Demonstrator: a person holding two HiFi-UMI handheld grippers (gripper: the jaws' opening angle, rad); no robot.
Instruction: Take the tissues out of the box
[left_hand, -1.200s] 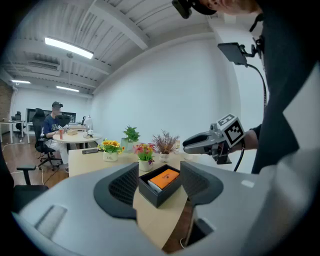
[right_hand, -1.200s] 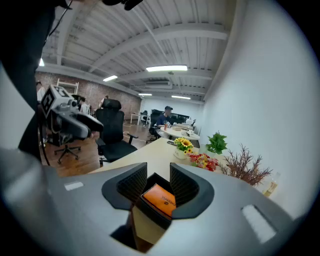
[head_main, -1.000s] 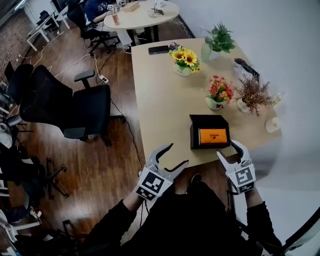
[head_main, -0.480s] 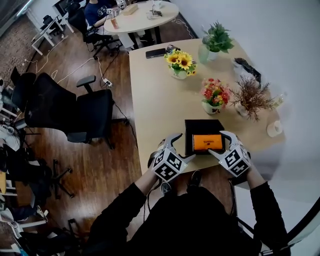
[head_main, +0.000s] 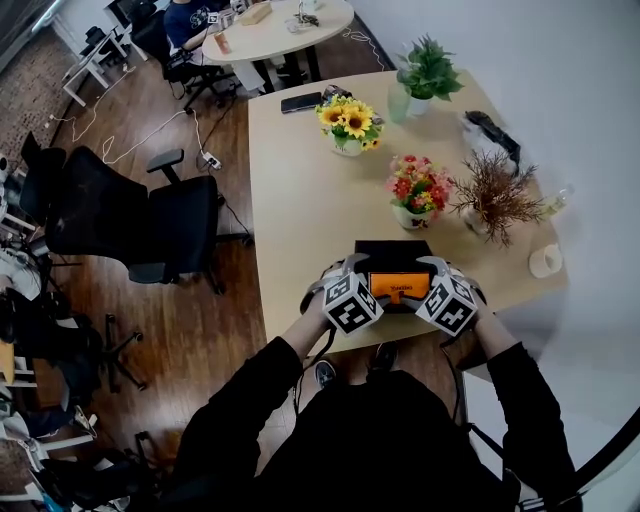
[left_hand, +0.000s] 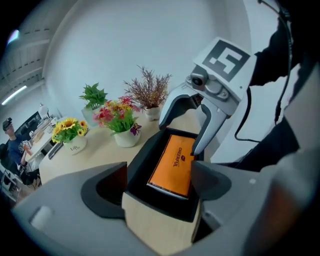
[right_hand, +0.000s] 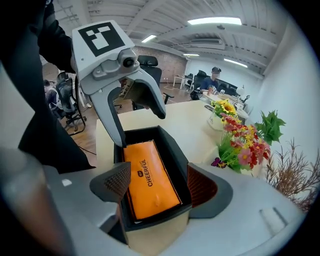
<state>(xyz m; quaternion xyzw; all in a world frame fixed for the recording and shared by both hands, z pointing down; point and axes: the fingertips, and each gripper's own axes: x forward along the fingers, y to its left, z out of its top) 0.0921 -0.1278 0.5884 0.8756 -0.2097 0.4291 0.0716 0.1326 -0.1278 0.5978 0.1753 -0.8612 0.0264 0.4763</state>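
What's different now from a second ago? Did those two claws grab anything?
Both grippers moved forward from the table edge to the black box: the left gripper now straddles its left end, the right gripper, jaws opening, its right end. Nothing is gripped. Box and orange tissue pack inside stayed put.

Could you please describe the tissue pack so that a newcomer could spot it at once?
On the light wooden table, look to the near edge for the black open box. Inside lies the tissue pack, flat and the only bright orange thing there.
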